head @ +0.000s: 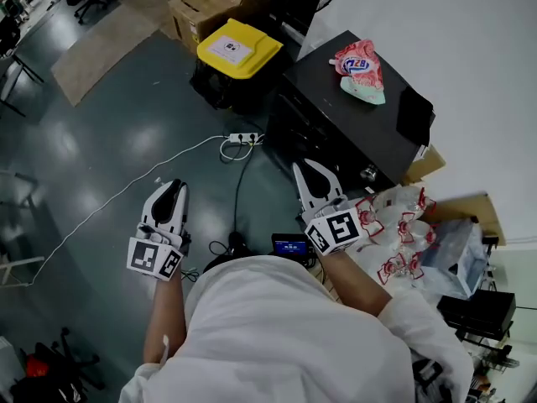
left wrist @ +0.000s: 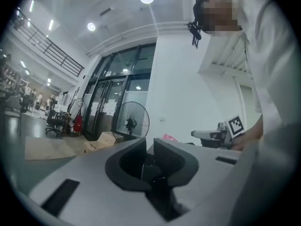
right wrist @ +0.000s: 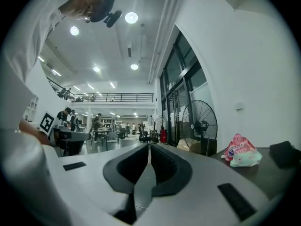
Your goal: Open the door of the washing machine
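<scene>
Floor (head: 109, 166): dark grey, glossy, reflecting the ceiling lights. A white cable (head: 126, 190) runs across it to a power strip (head: 243, 138), and a brown mat (head: 101, 53) lies further out. Against the white wall (head: 470, 40) stands a dark cabinet-like unit (head: 336, 107) with a red snack bag (head: 361, 70) on its top. Whether this unit is the washing machine cannot be told, and no door is identifiable in any view. Beside the unit are a yellow-lidded bin (head: 239, 49) and cardboard boxes (head: 201, 11). Clear plastic bags (head: 403, 225) are heaped on the floor at the person's right. A pedestal fan (right wrist: 200, 126) stands before tall glazed doors (left wrist: 110, 98), and the hall beyond is open, with a railed upper gallery. Left gripper (head: 174, 187) (left wrist: 146, 142): held level over bare floor, jaws drawn together to a narrow slit, nothing between them. Right gripper (head: 309, 170) (right wrist: 148, 147): held level just short of the dark unit, jaws closed, empty.
</scene>
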